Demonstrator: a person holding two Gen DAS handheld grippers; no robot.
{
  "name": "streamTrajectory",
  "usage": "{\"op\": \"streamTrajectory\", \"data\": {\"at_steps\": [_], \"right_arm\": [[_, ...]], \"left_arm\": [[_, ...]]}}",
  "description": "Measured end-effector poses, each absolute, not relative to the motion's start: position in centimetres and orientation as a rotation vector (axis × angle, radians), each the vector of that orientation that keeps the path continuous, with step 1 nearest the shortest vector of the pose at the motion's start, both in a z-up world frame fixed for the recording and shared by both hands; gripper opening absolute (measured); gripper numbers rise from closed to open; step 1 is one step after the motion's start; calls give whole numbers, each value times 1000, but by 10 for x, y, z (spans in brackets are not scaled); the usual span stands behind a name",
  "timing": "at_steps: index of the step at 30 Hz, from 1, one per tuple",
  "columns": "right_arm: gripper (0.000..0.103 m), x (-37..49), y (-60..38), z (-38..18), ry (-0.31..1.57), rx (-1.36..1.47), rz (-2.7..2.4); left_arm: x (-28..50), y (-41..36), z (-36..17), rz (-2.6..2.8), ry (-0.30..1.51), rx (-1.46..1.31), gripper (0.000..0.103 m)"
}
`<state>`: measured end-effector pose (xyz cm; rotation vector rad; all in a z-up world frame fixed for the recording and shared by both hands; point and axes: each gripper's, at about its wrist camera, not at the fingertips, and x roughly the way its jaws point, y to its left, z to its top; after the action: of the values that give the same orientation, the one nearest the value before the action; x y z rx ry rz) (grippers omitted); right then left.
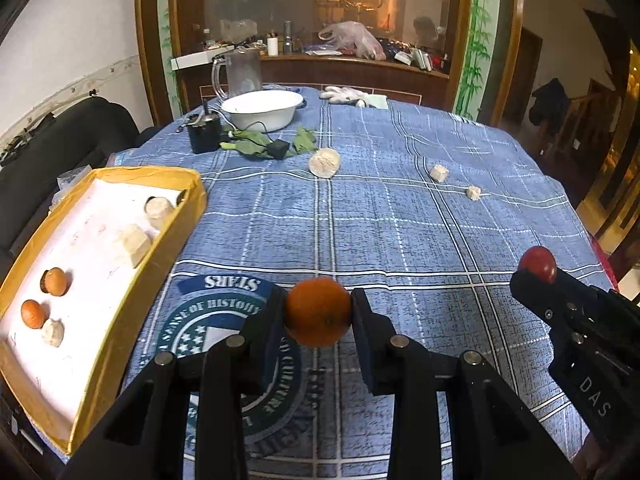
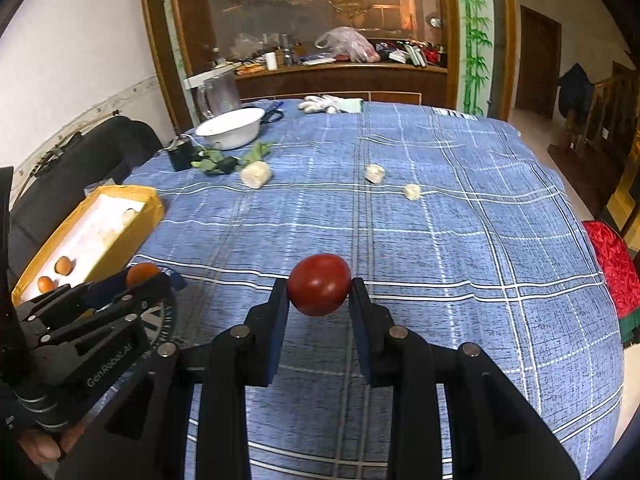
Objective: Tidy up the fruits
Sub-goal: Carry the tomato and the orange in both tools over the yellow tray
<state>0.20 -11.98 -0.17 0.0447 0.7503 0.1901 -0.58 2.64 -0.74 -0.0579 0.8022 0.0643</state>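
Left to right: the yellow tray (image 1: 168, 248) at the table's left edge holds earlier fruits; the left gripper (image 1: 318, 312) pinches an orange (image 1: 318, 311) across its middle above the tablecloth (image 1: 400, 232), and the right gripper (image 2: 319, 285) likewise clamps a red tomato (image 2: 319, 284). Both fruits appear light, round and smooth, the tomato probably soft and bruisable, so a gentle hold at the widest girth suits. Their undersides and pad contacts are hidden, and the pale lumps (image 2: 256, 174) beyond cannot be identified.
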Motion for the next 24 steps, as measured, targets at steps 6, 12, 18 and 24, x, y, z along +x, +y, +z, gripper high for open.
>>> {"op": "streamTrajectory", "data": {"at_steps": [6, 12, 18, 24], "right_arm": [[32, -3, -103, 3, 735, 29, 224], [32, -7, -96, 7, 722, 22, 237], [32, -9, -95, 10, 712, 19, 242], [32, -9, -93, 9, 713, 22, 249]], "left_arm": [[-14, 37, -2, 78, 783, -68, 32], [-20, 40, 2, 82, 767, -71, 32], [-23, 40, 6, 85, 755, -68, 32], [-23, 40, 5, 92, 758, -64, 32]]}}
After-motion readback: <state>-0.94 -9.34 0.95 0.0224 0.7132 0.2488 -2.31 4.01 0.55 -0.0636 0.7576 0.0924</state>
